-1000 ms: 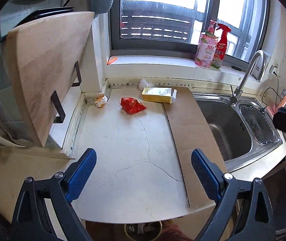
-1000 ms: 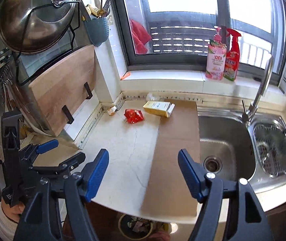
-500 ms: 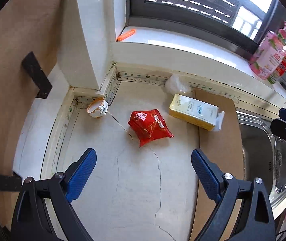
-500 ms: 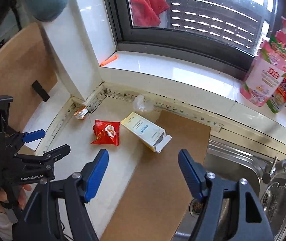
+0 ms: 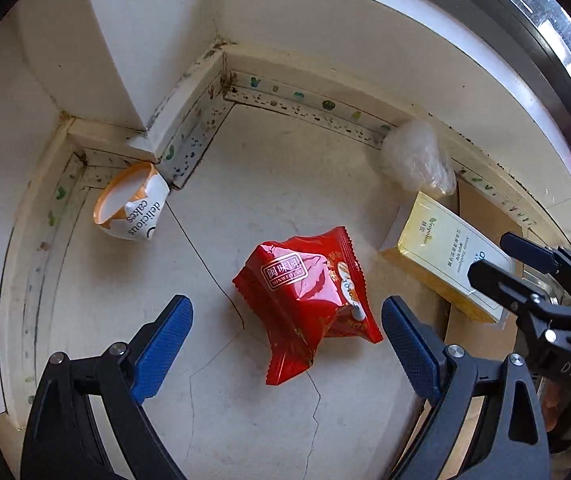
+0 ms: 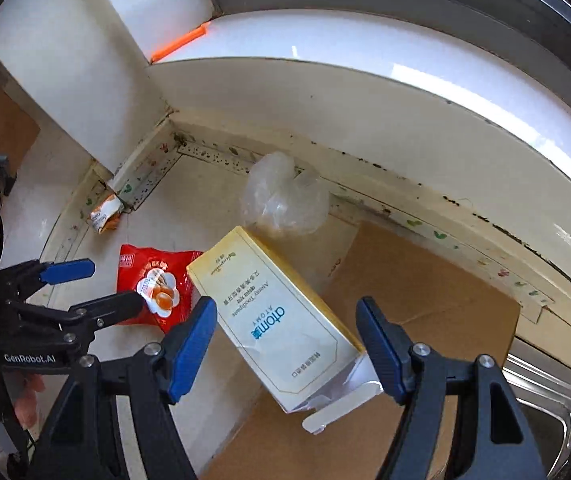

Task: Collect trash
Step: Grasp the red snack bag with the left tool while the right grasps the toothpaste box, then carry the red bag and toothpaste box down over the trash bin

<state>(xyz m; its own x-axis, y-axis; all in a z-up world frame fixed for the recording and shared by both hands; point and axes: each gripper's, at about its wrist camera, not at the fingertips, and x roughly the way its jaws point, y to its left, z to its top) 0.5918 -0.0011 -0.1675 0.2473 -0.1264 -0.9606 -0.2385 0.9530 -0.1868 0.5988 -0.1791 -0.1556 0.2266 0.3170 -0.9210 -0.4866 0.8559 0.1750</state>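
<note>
Left gripper (image 5: 287, 338) is hanging over the red packet (image 5: 308, 300), fingers (image 5: 163, 344) spread wide, packet lying between them on the desk (image 5: 245, 168), not pinched. Packet label is reading "MINWEIYUAN" under Chinese characters; a round picture patch on it, small print too blurred to read. Right gripper (image 6: 287, 350) is hanging over the yellow box (image 6: 273, 316), fingers (image 6: 191, 340) spread, box between them, pads not clearly touching it. Box is reading "atom", "ATOMY", "Atomy Toothpaste", "propolis", plus Chinese lines; near end flap is standing open, inside hard to make out. Box is lying half on the desk, half on the brown board (image 6: 417, 292) to the right. Torn cup (image 5: 133, 208), orange rim, is lying on its side in the far left corner, reading "delicious cakes"; further print cut off. Clear crumpled bag (image 6: 283, 196) is sitting at the far wall just behind the box. Left gripper body is showing "GenRobot.AI"; right body showing "DAS", rest cut off. Orange piece (image 6: 179, 42) is lying on the sill, unclear what. Sink edge (image 6: 553, 376) is cut off at right. A hand (image 6: 25, 396) is partly hidden behind the left gripper.
</note>
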